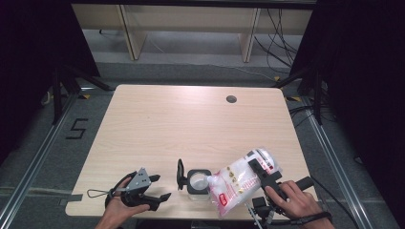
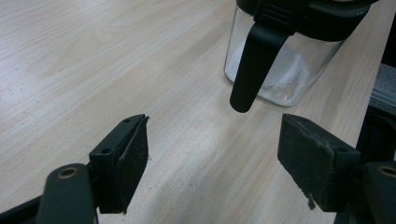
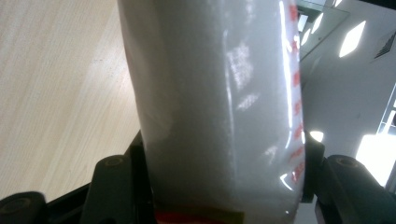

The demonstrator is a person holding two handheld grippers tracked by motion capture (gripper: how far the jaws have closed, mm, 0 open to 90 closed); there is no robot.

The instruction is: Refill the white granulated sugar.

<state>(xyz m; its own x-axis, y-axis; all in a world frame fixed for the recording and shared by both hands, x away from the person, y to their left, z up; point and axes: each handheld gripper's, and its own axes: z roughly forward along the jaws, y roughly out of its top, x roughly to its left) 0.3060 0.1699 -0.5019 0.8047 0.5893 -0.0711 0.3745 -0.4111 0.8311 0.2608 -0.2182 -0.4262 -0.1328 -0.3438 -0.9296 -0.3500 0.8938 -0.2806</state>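
One plastic bag (image 1: 243, 179) of white grains is being tipped at the near right of the table (image 1: 191, 119), its low corner lying at the open mouth of the small glass jar (image 1: 198, 182) with the black rim. The right gripper (image 1: 260, 168) is clamping the bag across its middle, both pads pressing into the bulging film. Some white powder is already sitting in the jar's bottom. Spilling looks like the main risk: the mouth is narrow, the bag is soft, and a sudden rush could be sending grains over the rim onto the wood. The flipped-back lid (image 1: 180, 174) is standing beside the mouth and could be catching the corner. The left gripper (image 1: 155, 187) is resting near the jar with jaws apart and empty, so nothing is steadying the jar against a nudge.
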